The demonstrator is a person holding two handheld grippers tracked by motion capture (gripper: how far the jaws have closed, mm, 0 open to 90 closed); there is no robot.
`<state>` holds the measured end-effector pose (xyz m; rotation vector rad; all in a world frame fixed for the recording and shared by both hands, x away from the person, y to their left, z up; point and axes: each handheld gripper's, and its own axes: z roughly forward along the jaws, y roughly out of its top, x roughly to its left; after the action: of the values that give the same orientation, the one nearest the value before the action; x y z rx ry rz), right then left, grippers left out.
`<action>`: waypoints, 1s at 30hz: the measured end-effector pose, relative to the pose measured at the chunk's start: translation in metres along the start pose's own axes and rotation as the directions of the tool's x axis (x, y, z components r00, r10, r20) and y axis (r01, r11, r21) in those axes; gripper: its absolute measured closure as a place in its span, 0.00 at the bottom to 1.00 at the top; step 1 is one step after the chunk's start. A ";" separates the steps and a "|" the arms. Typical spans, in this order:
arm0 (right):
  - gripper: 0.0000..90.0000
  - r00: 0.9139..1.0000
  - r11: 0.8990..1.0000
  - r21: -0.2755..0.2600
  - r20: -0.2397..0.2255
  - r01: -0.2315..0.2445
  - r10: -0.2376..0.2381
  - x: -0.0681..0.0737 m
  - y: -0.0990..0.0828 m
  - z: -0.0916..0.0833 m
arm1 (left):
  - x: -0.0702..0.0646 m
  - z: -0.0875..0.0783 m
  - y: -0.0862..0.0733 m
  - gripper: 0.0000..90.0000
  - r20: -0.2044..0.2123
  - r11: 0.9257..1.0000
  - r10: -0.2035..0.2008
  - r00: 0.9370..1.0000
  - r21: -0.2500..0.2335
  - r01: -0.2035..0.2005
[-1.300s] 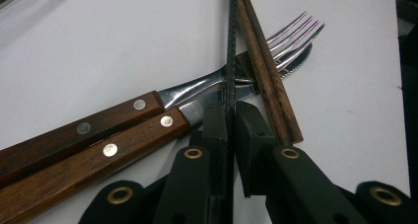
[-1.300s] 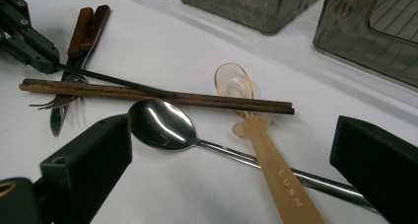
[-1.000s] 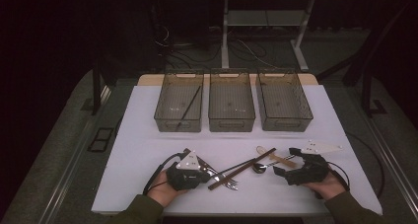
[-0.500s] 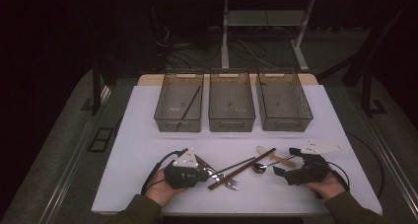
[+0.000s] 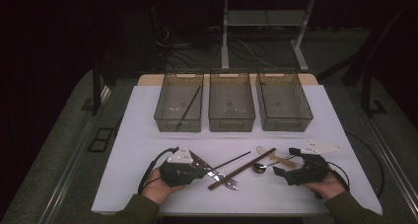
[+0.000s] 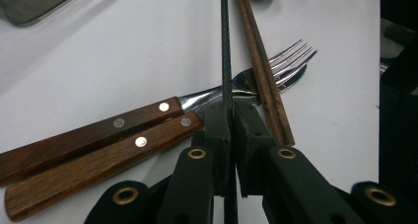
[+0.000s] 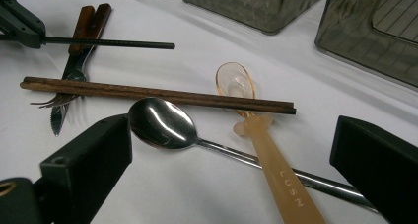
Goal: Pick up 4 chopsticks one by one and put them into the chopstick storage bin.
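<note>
Gripping black chopstick (image 6: 226,46): L gripper (image 6: 230,116); R gripper (image 7: 231,150) jaws apart; white table (image 5: 148,135), dark room.

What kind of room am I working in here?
Probably a lab or workshop test bench, not a kitchen: a white-covered table holding three smoky clear plastic bins, with loose cables on the dark floor and a metal desk frame behind.
</note>
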<state>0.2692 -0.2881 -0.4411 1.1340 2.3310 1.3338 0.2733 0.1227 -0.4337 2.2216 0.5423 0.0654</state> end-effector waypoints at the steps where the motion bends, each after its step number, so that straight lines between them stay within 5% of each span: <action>1: 0.03 1.000 1.000 0.000 0.000 0.000 0.000 0.000 0.000 0.000 | 0.000 0.000 0.000 0.94 -0.002 1.000 -0.002 1.000 -0.001 0.002; 30: 0.03 1.000 1.000 -0.001 -0.008 0.000 0.000 0.000 0.000 0.001 | 0.017 -0.029 -0.007 0.94 -0.089 0.994 -0.084 0.992 -0.074 0.078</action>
<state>0.2696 -0.2874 -0.4411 1.1308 2.3354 1.3418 0.2794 0.1544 -0.4217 2.1335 0.6705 0.1435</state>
